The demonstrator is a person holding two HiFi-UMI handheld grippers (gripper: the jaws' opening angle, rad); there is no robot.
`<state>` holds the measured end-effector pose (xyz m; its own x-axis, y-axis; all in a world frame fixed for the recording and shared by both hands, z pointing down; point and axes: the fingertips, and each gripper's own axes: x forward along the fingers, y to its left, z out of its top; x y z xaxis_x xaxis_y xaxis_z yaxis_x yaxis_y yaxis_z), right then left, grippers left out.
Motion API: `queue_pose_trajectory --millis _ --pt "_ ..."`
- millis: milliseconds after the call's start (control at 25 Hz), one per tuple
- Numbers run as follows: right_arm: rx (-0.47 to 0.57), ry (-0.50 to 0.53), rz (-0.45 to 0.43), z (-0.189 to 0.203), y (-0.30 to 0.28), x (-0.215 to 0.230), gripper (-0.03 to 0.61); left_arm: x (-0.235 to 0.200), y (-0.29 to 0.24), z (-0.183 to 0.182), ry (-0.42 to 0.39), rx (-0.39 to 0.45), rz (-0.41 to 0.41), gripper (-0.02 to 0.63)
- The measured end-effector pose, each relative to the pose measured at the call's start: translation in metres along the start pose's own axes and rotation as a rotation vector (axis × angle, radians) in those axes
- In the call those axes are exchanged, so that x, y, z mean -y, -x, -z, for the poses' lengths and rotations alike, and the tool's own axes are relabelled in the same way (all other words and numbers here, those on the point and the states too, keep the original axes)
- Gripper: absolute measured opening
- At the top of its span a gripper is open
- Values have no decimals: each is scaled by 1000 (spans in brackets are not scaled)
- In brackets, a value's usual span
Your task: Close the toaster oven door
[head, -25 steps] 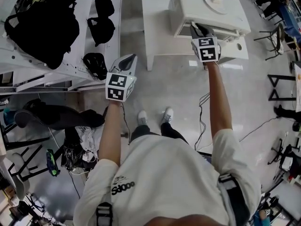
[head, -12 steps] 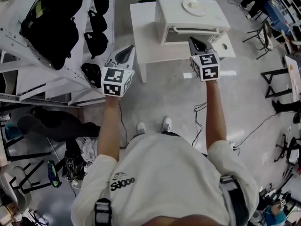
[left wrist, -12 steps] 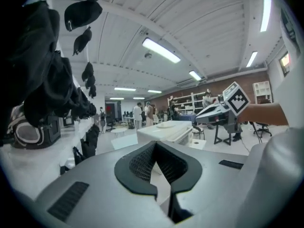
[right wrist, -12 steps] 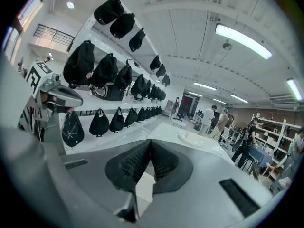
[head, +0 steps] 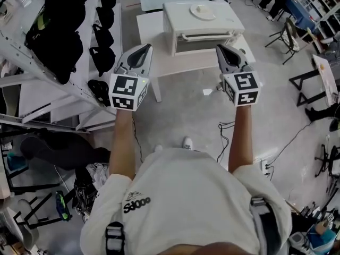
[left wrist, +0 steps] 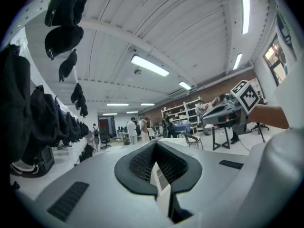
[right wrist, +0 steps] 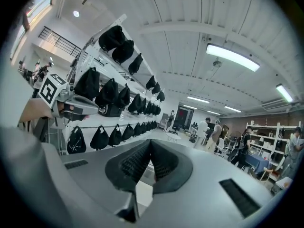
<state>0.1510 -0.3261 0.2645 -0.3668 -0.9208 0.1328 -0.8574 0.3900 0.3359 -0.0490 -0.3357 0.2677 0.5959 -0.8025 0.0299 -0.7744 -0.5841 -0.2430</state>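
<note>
The white toaster oven stands on a white table, its door closed upright under the bar handle. A white plate lies on its top. My left gripper is held up at the left, well short of the table, shut with nothing in it. My right gripper hangs in front of the oven's right side, clear of the door, jaws shut and empty. Both point level out into the room.
A white rack with black bags runs along the left. Black stands and chairs are at the right, and cables trail over the floor by my feet. Several people stand far off in the gripper views.
The oven door, open a second ago with the right gripper at it, now stands closed. Both grippers have risen, and the right one has drawn back from the oven.
</note>
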Motion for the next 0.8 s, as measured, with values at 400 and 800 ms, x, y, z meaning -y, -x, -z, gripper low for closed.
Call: queue_pose_trajectory --millis 400,800 --pt "44 20 8 -20 33 -3 8 34 0 -34 -72 54 68 17" --pt "38 29 -7 -14 39 -2 8 49 -5 -39 -86 62 95 17"
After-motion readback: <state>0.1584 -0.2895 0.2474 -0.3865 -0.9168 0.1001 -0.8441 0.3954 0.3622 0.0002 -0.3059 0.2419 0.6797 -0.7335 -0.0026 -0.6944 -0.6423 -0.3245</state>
